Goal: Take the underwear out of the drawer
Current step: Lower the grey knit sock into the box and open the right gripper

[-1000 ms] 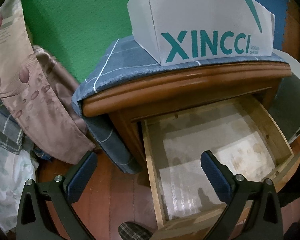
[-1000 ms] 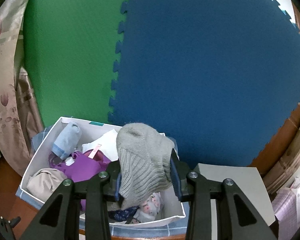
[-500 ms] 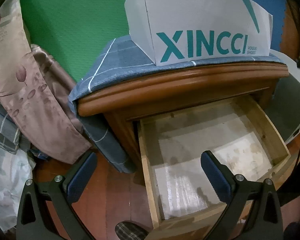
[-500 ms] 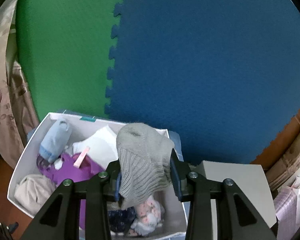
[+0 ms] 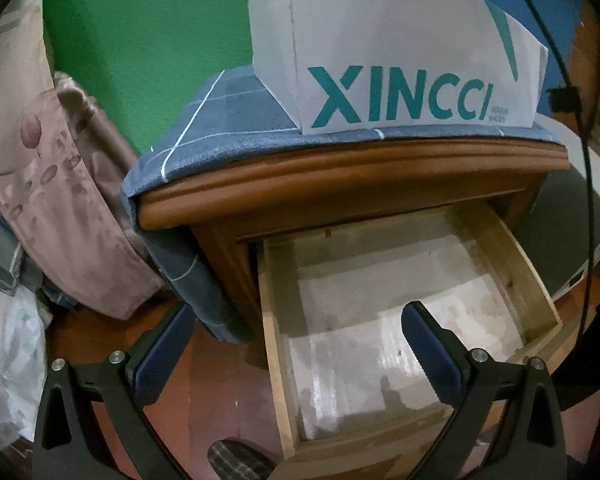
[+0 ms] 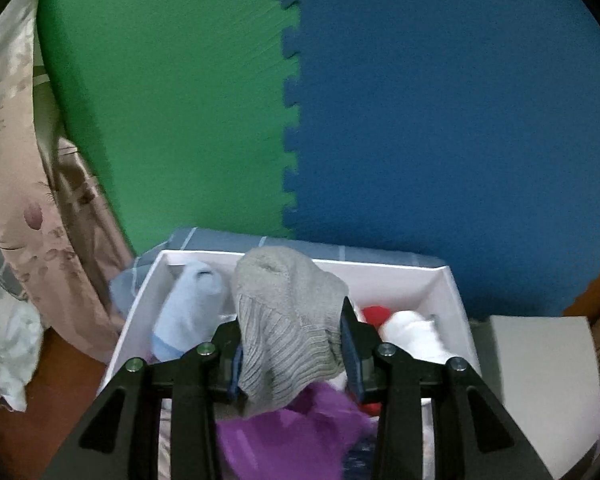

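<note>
Grey ribbed knit, bunched into a soft lump, is the garment [image 6: 288, 320] clamped between the two fingers of the right gripper [image 6: 292, 354]; it looks more like a sock than underwear, though the fabric is too crumpled to say. It hangs just above the white box [image 6: 452, 284], over the middle of the box's near side.

The left gripper [image 5: 296, 346] has its fingers spread wide with nothing between them, held over the front left corner of the pulled-out drawer [image 5: 512, 252]. The drawer is pale raw wood, its bottom lined with a whitish sheet [image 5: 380, 320] that is stained and scuffed; nothing else shows inside it.

The drawer belongs to a brown wooden nightstand [image 5: 340, 176] whose top is covered by a blue-grey checked cloth [image 5: 220, 120] that droops over its left edge. The white box, printed XINCCI in teal on its front, stands on that cloth. Inside it lie a pale blue sock [image 6: 188, 312] at the left, purple fabric [image 6: 292, 432] at the near side, and something red [image 6: 376, 314] and something white [image 6: 412, 332] towards the right.

Behind stand foam mats, green [image 6: 172, 100] on the left and blue [image 6: 460, 120] on the right, joined by puzzle teeth. A pinkish flowered curtain [image 5: 40, 152] hangs to the left, above a reddish wood floor [image 5: 216, 392].
</note>
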The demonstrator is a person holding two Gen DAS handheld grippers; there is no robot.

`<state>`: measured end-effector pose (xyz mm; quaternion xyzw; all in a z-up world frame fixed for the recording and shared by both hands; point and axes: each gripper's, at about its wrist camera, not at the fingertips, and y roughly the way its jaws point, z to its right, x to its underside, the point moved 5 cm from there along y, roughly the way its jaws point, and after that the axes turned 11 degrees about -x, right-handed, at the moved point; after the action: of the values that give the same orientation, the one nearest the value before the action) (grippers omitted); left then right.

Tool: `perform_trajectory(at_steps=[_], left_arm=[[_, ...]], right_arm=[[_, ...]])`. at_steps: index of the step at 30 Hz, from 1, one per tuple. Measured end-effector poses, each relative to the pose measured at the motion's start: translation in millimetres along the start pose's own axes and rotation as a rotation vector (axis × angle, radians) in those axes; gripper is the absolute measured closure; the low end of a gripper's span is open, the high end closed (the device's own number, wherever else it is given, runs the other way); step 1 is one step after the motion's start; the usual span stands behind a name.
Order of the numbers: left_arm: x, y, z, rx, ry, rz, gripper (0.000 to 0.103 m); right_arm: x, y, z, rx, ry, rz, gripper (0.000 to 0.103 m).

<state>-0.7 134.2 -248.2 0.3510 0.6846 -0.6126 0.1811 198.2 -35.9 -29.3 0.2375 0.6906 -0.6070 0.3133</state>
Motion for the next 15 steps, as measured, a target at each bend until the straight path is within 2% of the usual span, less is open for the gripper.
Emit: perform_trajectory(at_steps=[5, 12, 15], left_arm=[[-1, 3, -8, 0.032, -0.064, -0.026, 0.001], [-2, 5, -11, 0.067, -0.109, -0.045, 0.001], [-1, 5, -9, 0.071, -0.104, -0.049, 0.001]], right_arm=[[2, 17, -16, -0.033, -0.001, -0.019, 0.064], [12, 48, -28, -0.141, 0.063, -0.128, 0.064], [19, 60, -28, -0.099, 0.042, -0.166, 0.064]])
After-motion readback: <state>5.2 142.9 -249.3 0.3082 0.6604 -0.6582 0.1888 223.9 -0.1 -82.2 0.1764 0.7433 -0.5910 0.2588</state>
